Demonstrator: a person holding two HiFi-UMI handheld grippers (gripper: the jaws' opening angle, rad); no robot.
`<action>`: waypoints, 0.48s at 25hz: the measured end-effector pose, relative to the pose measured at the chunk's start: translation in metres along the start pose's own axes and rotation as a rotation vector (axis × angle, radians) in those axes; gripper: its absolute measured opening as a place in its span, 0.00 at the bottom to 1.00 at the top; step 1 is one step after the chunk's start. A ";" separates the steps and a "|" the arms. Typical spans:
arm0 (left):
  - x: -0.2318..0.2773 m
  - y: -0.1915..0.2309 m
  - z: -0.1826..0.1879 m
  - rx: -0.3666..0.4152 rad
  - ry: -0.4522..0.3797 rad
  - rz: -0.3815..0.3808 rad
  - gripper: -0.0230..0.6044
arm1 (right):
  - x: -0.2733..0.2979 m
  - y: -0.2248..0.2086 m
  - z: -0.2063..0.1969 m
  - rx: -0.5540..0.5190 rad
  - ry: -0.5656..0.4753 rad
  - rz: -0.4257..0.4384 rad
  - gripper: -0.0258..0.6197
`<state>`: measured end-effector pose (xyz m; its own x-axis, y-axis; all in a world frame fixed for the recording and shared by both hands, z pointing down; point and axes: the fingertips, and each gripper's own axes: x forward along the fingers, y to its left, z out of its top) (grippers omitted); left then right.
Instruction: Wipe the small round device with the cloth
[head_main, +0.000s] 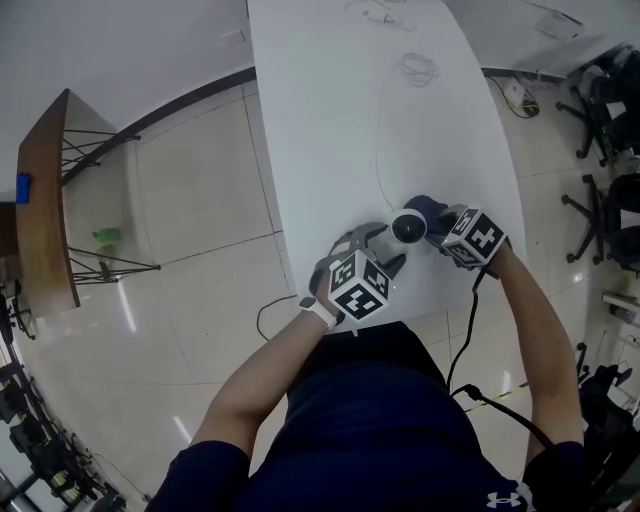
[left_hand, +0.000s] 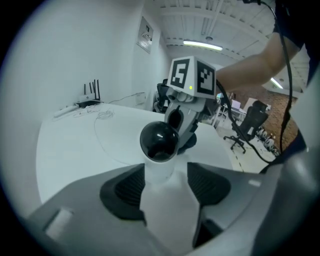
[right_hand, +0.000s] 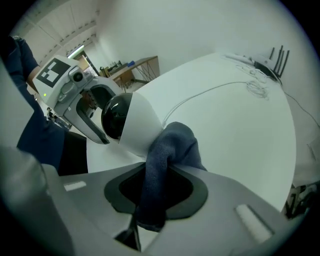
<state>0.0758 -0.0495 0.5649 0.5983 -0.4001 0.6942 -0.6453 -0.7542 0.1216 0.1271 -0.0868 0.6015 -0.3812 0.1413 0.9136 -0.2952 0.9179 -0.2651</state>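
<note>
desk: what fills the frame, widest first?

field: a pale tiled floor (head_main: 200, 200), and across it a long white table (head_main: 330, 110) with a rounded near end. a wooden side table (head_main: 45, 210) stands well apart at the left. a person (head_main: 370, 430) in a dark blue top leans over the near end, forearms bare, a gripper in each hand.

desk: the left gripper?

field: the left gripper (head_main: 388, 242) comes in from the near left. in its own view the two jaws are closed onto the white body of the small round device (left_hand: 160, 145). one black pad sits on each side, and the glossy black dome points away from the gripper.

desk: and the right?

field: the right gripper (head_main: 437, 222) faces it from the other side, with the two marker cubes near each other. its jaws stand only a little apart, pinched on a bunched dark blue cloth (right_hand: 170, 145). the fold that sticks out past the jaws is pressed against the device's white shell, just beside the dome.

desk: where is the device?

field: between the two grippers, over the table's near end, close to the edge by the person. whether its base rests on the tabletop cannot be told.

desk: anything smaller?

field: a thin white cable (right_hand: 210, 91) curves along the tabletop toward the far end, where a router (right_hand: 270, 64) with upright antennas sits.
</note>
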 end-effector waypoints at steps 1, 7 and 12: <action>0.001 0.001 -0.002 -0.002 0.004 0.000 0.46 | 0.001 0.002 0.003 -0.020 0.021 -0.007 0.17; 0.002 0.003 -0.005 -0.004 0.010 0.001 0.46 | -0.029 0.004 0.020 -0.090 -0.055 -0.087 0.17; 0.000 0.004 -0.008 0.005 0.010 0.002 0.46 | -0.074 0.027 0.052 -0.339 -0.077 -0.263 0.17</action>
<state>0.0697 -0.0482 0.5714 0.5920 -0.3962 0.7019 -0.6443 -0.7559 0.1167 0.1018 -0.0914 0.5106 -0.3990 -0.1301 0.9077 -0.0918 0.9906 0.1016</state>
